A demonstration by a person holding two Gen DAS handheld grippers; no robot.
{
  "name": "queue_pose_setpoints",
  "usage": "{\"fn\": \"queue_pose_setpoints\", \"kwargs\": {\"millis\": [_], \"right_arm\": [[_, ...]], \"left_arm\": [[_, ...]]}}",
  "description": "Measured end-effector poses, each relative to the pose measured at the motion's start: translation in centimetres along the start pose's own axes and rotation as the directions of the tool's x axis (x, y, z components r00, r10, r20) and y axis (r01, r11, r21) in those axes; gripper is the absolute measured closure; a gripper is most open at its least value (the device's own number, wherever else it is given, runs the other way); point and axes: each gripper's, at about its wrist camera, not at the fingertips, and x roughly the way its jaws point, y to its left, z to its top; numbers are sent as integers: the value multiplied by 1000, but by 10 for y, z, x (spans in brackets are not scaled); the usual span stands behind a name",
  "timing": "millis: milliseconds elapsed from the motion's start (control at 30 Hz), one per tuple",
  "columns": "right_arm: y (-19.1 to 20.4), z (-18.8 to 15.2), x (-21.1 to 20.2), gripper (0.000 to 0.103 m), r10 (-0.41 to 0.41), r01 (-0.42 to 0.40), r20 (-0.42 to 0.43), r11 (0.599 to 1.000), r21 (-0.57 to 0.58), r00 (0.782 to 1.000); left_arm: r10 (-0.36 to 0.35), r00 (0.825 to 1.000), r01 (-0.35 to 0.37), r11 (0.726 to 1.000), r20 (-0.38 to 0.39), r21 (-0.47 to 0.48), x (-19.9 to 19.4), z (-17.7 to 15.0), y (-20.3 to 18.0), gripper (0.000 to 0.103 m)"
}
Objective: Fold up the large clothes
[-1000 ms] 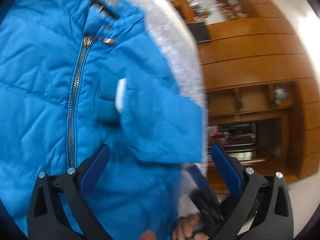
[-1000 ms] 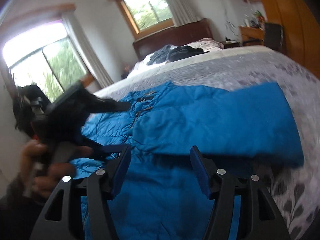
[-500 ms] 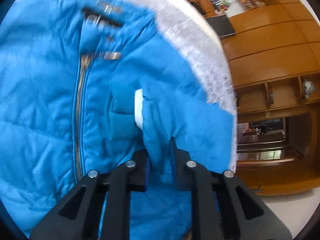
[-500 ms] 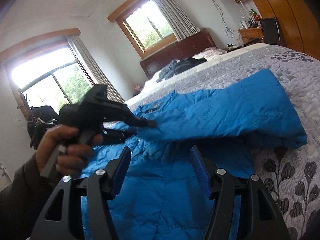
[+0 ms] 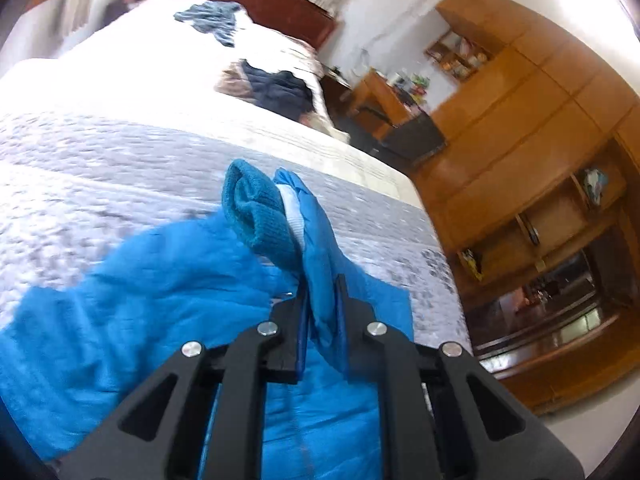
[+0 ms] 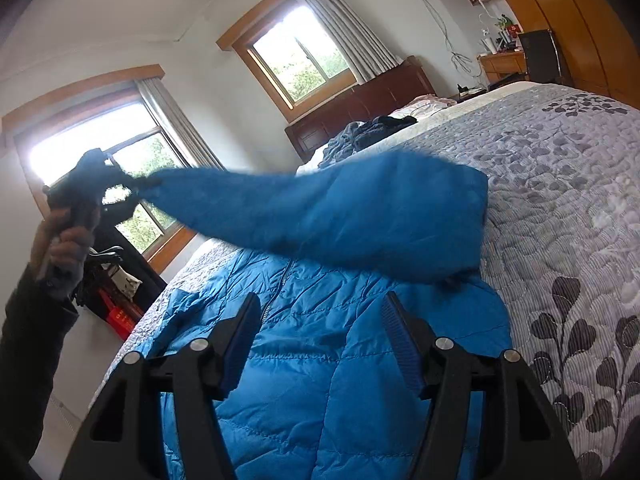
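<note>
Bedroom: blue jacket (image 6: pixel 320 380) spread on the quilt (image 6: pixel 560 184).
Left gripper (image 5: pixel 320 304) is clamped on the sleeve (image 5: pixel 316 248) (ribbed cuff just past its jaws), lifting it; right gripper (image 6: pixel 320 320) hangs wide apart over the jacket's front, holding nothing.

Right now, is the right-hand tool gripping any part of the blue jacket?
No, the right tool hangs open above the blue jacket with nothing between its fingers, while the left tool is the one pinching the sleeve.

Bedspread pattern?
Grey quilted bedspread with dark leaf-and-vine print; clearest in the right wrist view.
</note>
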Motion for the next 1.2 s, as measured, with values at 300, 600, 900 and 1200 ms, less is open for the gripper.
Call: {"fn": "queue_pose_setpoints", "kwargs": {"millis": [300, 600, 900, 1200], "right_arm": [[-5, 1, 2, 38, 4, -4, -6, 1000, 12, 1000], [-5, -2, 5, 36, 2, -2, -15, 1000, 22, 1000], [-4, -4, 3, 35, -3, 3, -5, 1000, 27, 1000], [7, 1, 5, 33, -25, 25, -35, 1000, -4, 999]], "left_arm": [[94, 991, -110, 978, -97, -179, 30, -49, 137, 93], [169, 979, -191, 952, -109, -239, 41, -73, 171, 76], [74, 997, -76, 995, -25, -71, 38, -65, 83, 52], [69, 992, -93, 966, -105, -241, 64, -80, 150, 55]]}}
